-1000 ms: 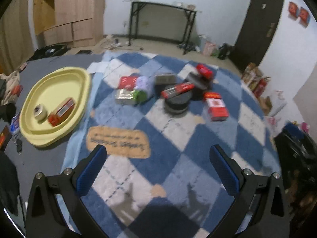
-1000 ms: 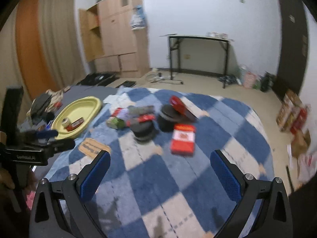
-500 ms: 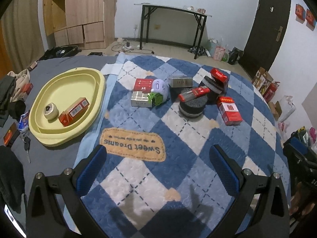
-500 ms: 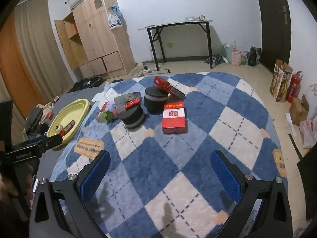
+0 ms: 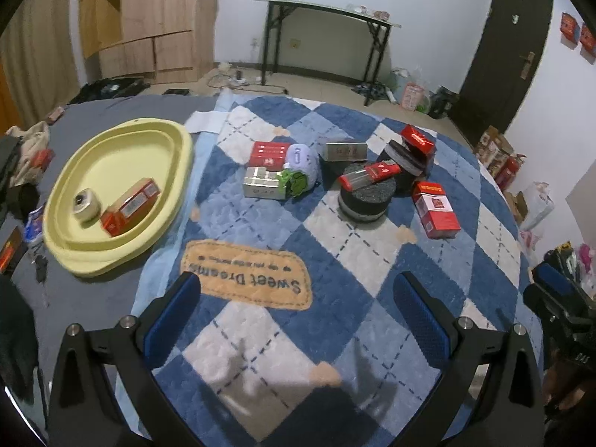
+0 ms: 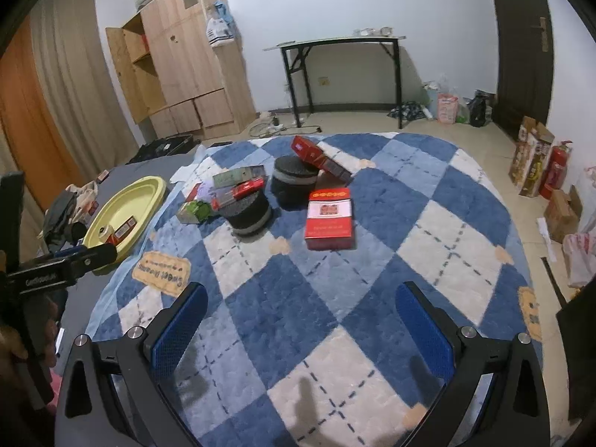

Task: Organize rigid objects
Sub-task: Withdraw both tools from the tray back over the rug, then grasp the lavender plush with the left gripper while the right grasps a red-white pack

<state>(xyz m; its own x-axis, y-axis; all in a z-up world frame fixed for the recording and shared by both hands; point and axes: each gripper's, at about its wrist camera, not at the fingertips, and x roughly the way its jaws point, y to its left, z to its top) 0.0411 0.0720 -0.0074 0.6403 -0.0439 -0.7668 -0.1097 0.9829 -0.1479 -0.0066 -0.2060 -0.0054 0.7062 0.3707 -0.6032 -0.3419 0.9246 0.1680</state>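
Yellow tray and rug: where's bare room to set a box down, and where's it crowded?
Free: the far half of the yellow tray, beyond the tape roll and orange box; also the near rug between the label patch and both open grippers, left gripper, right gripper. Crowded: the cluster around the black round cases, boxes touching and stacked.

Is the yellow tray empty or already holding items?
Holding items: the yellow tray contains a tape roll and a red-orange box.
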